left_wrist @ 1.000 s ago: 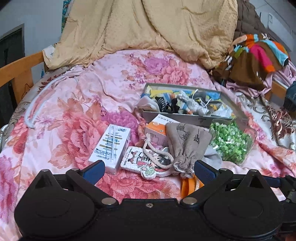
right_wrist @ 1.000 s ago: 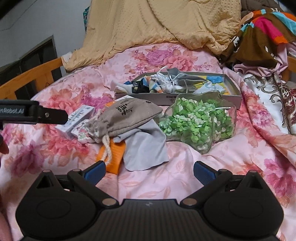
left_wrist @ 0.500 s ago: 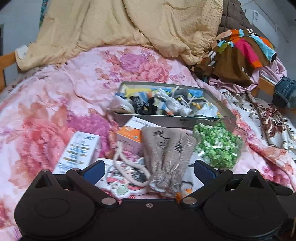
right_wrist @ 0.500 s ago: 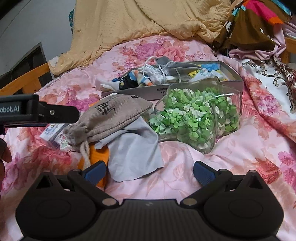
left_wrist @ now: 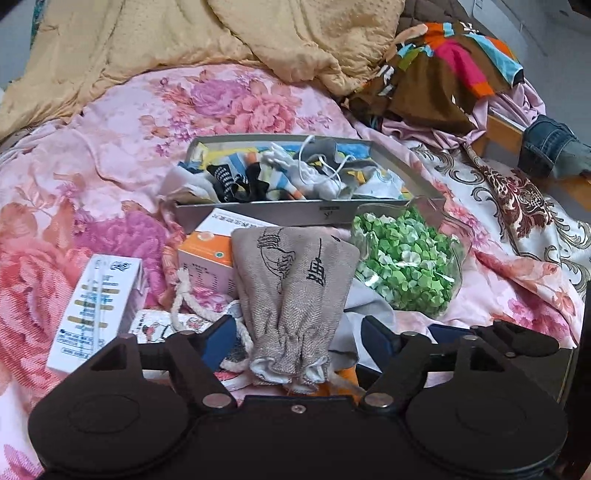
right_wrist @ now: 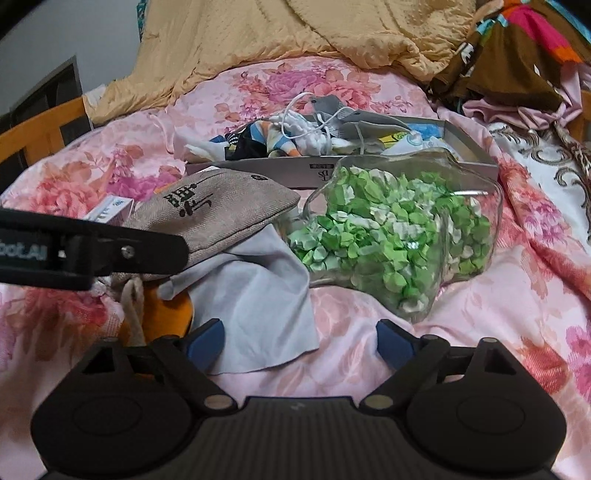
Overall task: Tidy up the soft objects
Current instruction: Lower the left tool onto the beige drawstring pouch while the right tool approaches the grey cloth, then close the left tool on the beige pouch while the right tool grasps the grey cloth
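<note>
A beige linen drawstring pouch with black print lies on the floral bed cover. Its gathered neck sits between the fingers of my left gripper. The jaws are closing, and the pads stand clear of the cloth on both sides. Under the pouch lies a pale grey cloth. My right gripper straddles the cloth's near edge, its jaws closing with a wide gap left. A finger of the left gripper crosses the right wrist view beside the pouch.
A grey box of socks and cords stands behind. To the right is a clear container of green paper stars. An orange carton, a white carton and a cartoon card lie left. A yellow quilt and bright clothes are piled at the back.
Both grippers have come forward and lower towards the pile. The pouch neck now lies between the left fingers, the grey cloth between the right ones. Both pairs of jaws have narrowed.
</note>
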The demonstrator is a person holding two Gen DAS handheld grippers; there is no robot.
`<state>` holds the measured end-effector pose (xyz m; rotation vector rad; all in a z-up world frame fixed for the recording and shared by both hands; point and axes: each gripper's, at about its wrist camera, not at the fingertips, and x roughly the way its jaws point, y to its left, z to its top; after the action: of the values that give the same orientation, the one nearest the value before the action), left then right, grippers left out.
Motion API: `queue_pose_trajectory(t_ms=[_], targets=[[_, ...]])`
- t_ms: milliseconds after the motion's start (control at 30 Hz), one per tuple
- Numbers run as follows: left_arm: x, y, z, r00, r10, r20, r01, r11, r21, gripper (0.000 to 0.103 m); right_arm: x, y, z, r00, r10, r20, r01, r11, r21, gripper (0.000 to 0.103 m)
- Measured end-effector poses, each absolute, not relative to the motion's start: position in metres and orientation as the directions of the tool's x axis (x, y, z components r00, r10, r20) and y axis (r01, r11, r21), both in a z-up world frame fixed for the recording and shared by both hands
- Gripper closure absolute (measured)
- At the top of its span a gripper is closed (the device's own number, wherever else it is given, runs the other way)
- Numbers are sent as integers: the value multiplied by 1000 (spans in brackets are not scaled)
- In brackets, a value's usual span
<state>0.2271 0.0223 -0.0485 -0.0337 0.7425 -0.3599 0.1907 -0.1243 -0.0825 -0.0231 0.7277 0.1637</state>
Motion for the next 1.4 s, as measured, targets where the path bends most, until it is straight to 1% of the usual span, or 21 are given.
queue_pose_trajectory(t_ms=[167, 267, 333, 400, 433, 533, 567, 667, 733, 800, 867, 1033, 1200, 1300, 1400], targets=[[235, 23, -56, 662, -312, -682, 289, 945, -153, 43, 189, -113, -84, 747, 105, -656, -169, 985, -35, 20], [236, 24, -58, 661, -313, -682, 286, 945, -157, 44, 186, -108, -85, 757, 81, -649, -169, 983, -75, 22], [236, 25, -58, 662, -317, -679, 289, 944, -158, 48, 183, -103, -86, 768, 66, -637, -173, 979, -106, 23], [235, 24, -58, 665, -318, -676, 290, 944, -158, 54, 182, -99, -86, 774, 59, -630, -177, 976, -126, 26], [235, 25, -58, 665, -318, -675, 288, 944, -161, 55, 181, -98, -85, 777, 56, -627, -177, 975, -132, 27], [235, 26, -57, 668, -320, -672, 278, 945, -174, 58, 181, -96, -84, 781, 54, -622, -178, 974, -139, 44], [235, 27, -57, 669, -320, -671, 275, 945, -177, 59, 182, -97, -84, 779, 60, -624, -183, 974, -135, 46], [235, 29, -56, 673, -317, -668, 261, 947, -186, 60, 182, -96, -84, 778, 71, -624, -195, 972, -133, 58], [235, 30, -55, 678, -311, -666, 252, 949, -187, 60, 181, -95, -81, 787, 79, -612, -200, 971, -132, 75], [235, 31, -54, 683, -307, -663, 244, 951, -188, 60, 181, -97, -78, 790, 115, -602, -218, 971, -100, 90], [235, 32, -54, 686, -302, -662, 234, 953, -192, 60, 182, -99, -74, 793, 144, -591, -224, 972, -64, 90], [237, 39, -52, 698, -293, -654, 199, 956, -216, 60, 187, -110, -63, 785, 238, -572, -223, 970, 98, 90], [236, 45, -48, 725, -293, -624, 183, 954, -236, 60, 193, -112, -58, 781, 265, -565, -217, 964, 152, 90], [236, 46, -46, 738, -292, -608, 181, 954, -239, 60, 197, -110, -59, 776, 266, -573, -208, 964, 166, 88], [237, 50, -45, 745, -292, -600, 174, 953, -247, 60, 201, -113, -59, 770, 279, -574, -188, 958, 214, 88]])
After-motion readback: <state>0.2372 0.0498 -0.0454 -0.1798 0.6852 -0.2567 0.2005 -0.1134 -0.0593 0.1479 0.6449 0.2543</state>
